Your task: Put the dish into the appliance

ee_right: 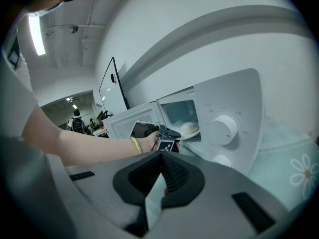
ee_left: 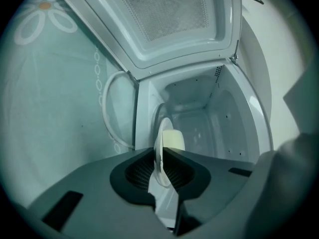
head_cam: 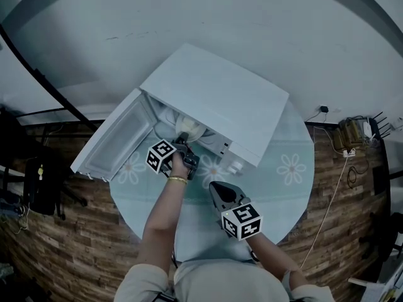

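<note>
From the head view the roof of the appliance [head_cam: 217,96] hides most of the dish [head_cam: 192,131]; the near edge of the bench [head_cam: 277,200] lies under the person [head_cam: 214,282]. The dish's near rim is buried between the left tongs [ee_left: 162,171]. The dial [ee_right: 223,128] print is too small to read

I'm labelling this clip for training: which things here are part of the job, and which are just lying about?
In the job: dish, clamped in the left gripper; microwave, its door open.
Just lying about: right gripper, shut and empty; flowered tablecloth; electrical gear by the wall.
</note>
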{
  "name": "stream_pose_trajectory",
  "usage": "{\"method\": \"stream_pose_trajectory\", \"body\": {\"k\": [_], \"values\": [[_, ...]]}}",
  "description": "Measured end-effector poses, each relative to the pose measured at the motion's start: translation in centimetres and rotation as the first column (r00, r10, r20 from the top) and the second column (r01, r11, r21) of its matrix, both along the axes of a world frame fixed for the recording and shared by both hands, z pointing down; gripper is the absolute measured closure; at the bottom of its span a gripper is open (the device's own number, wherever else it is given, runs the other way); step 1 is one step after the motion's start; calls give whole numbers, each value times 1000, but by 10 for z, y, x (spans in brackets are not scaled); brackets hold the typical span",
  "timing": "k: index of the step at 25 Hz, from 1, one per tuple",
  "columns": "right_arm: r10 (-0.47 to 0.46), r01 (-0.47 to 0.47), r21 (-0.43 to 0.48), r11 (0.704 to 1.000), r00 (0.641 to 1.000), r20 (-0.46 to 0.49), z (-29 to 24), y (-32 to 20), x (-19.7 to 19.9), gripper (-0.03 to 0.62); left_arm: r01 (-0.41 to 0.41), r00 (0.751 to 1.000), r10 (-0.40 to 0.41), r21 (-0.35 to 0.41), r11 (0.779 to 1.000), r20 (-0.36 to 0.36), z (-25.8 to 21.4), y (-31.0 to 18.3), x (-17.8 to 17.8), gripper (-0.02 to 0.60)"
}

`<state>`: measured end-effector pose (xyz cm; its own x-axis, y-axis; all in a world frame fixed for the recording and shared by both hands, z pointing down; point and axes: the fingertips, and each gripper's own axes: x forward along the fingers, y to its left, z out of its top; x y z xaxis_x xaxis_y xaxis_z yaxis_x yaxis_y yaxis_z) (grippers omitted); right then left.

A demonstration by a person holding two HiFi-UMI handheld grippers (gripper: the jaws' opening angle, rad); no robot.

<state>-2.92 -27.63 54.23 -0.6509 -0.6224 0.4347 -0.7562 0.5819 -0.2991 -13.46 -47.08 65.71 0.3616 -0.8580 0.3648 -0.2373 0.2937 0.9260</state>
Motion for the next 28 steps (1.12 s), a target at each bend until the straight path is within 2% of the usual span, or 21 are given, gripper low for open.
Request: {"method": "stream_pose_trajectory", "body": {"k": [4,12,15,20,28], "values": [[0,0,-5,1000,1000,1,2,-2,0,588,-20,998,20,2,1000,56,-2,-9,2,529],[1,-1,-9,1000,1000,-1,2,-5,0,589,-16,995,17,-5,1000,99,-4,-17,-1,524],[0,0,-7,1000,1000,1,1,-4,-1,589,-21,995,20,17,1000,97,-9,-19,-1,496],[-2,2,-2,1000,1000,3,-2,0,-3,589,-33,997,30,44,998,75,-13,-17,3,383],[-13,13,14,1000,1000,-2,-7,10,-4,589,-45,996,40,57,997,82,-23,3,2,368]]}}
